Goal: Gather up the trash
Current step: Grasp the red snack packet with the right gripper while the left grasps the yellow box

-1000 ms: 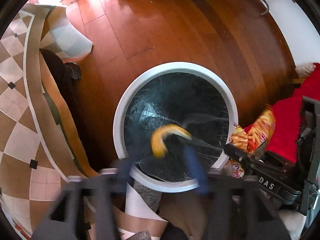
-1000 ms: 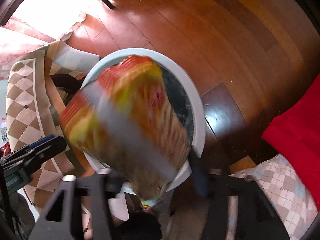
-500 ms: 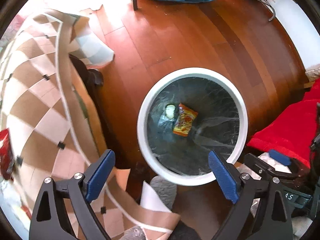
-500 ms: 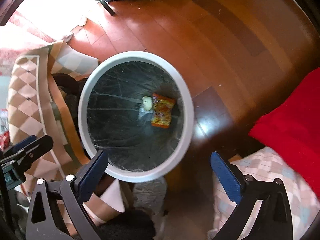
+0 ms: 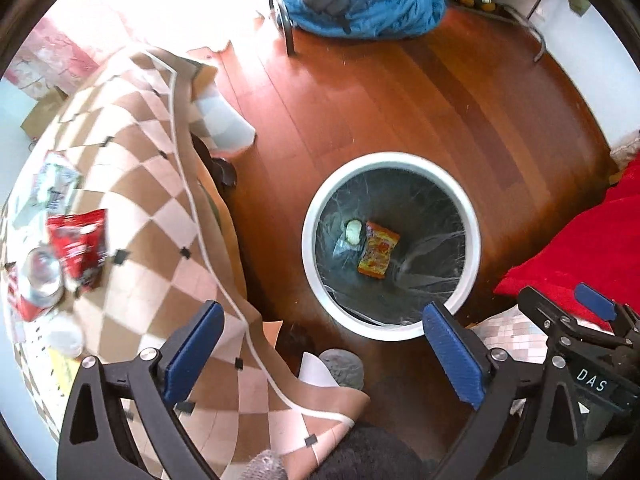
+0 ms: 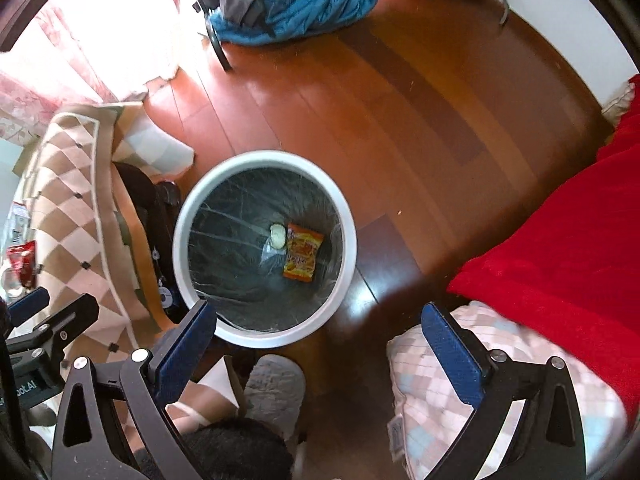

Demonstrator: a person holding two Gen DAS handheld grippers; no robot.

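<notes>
Left gripper (image 5: 324, 356) and right gripper (image 6: 324, 356): both spread wide, nothing between the pads. A second ago the right one carried the orange snack packet (image 6: 303, 257) over the white bin (image 6: 182, 248); it now lies on the black liner at the bottom, beside a small pale lump (image 6: 277, 236) of uncertain nature. That item is judged disposed. On the checked tablecloth (image 5: 160, 240), far left, a red packet (image 5: 78, 246) and blurred clutter remain; the cloth hides the table itself.
</notes>
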